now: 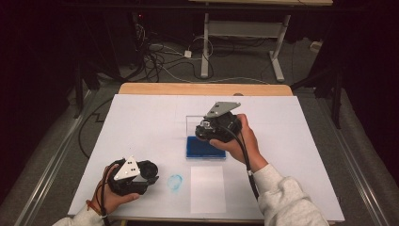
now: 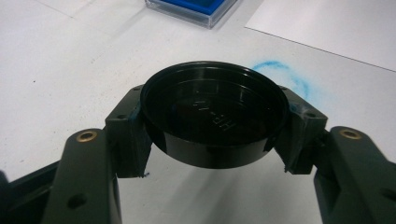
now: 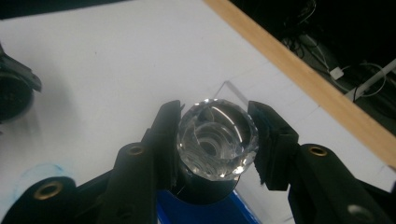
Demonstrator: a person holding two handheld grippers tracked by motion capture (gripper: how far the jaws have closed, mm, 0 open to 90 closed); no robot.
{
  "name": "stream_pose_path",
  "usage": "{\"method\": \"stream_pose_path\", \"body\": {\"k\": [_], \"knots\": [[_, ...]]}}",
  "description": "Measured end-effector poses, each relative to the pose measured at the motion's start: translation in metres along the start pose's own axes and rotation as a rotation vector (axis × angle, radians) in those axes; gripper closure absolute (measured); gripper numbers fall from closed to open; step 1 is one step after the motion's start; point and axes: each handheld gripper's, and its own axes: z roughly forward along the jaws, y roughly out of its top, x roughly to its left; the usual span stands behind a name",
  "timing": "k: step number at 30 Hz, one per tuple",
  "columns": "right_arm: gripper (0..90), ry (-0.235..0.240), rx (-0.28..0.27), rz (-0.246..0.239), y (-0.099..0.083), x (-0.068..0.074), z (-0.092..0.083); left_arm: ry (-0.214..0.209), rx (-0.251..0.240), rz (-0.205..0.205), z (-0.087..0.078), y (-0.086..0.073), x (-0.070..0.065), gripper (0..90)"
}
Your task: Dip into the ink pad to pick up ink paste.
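While both tools grip—left tool a black lid, right tool a stamp—blue-smudged white tabletop, dark room.

Glossy black plastic cap; clear faceted glass-like stamp knob.

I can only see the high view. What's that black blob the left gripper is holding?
Observer: It's a shallow round black lid. The left gripper pinches it by its rim, hollow side towards the camera, and there are raised letters inside it.
Operator: And what has the right one got?
Observer: The right gripper is shut on a stamp. The stamp has a clear, many-sided knob like a crystal, on a black body.
Operator: Is it over the blue box?
Observer: Yes. In the right gripper view the blue ink pad lies right under the stamp's black body. I can't tell if they touch.
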Motion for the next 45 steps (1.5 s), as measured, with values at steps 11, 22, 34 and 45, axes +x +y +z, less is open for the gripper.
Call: {"method": "stream_pose_path", "body": {"k": [11,22,34,45], "knots": [[57.4,-0.049,-0.053,-0.005,0.008,-0.015,-0.043,0.007,-0.003,-0.004,-0.001,0.000,0.000,36.5],[57.4,-0.050,-0.032,0.012,-0.009,-0.020,-0.040,0.007,0.004,0.002,0.000,0.000,0.000,36.6],[57.4,0.007,0.089,0.075,-0.052,-0.018,0.015,0.003,0.005,0.002,0.000,-0.001,0.000,36.6],[57.4,0.012,0.110,0.080,-0.063,-0.012,0.032,0.001,0.012,0.006,0.001,0.000,0.000,36.6]]}}
